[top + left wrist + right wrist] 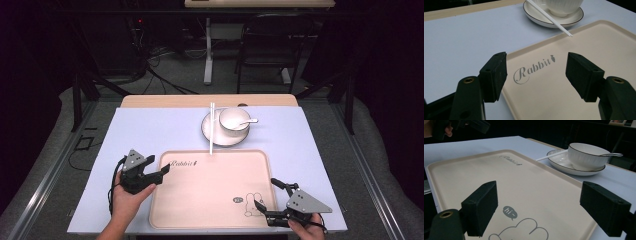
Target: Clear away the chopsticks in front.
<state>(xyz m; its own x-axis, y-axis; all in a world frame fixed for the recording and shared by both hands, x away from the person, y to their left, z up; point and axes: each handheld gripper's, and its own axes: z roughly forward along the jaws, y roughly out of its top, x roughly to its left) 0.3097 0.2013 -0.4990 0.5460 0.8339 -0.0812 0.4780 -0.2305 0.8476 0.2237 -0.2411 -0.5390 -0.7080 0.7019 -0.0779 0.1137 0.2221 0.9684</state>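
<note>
Left gripper (159, 175): you hold it with jaws spread wide and nothing between them, sitting at the near-left corner of the tray (210, 220); in the left gripper view (536, 72) the tray's left rim runs just under your left jaw.
Right gripper (267, 197): jaws also wide apart and empty, over the tray's near-right corner; in the right gripper view (539, 207) the printed cartoon lies just below your jaws.
Tray: a flat, beige, stiff-looking piece with a low raised lip, lying directly between your two grippers. It looks light but broad, so one grip would probably let it tip; take it by the lip on both sides.
Plate (212, 135): ahead of both grippers, just past the tray's far rim. It looks like glazed ceramic, so judge it heavy, slick and breakable; the thin rim is the only place to pinch.
Bowl (234, 119): stands on the plate, ribbed wall, likely ceramic too. Grip across the wall, firmly, as glaze may slip.
Spoon (246, 121): rests in the bowl, handle pointing away to your right; loose, so it may rattle or fall if you tilt the bowl.
Chopstick (211, 127): thin white stick across the plate's left edge, tip reaching over the tray's far rim. Light, and it will roll; pinch it mid-length.
</note>
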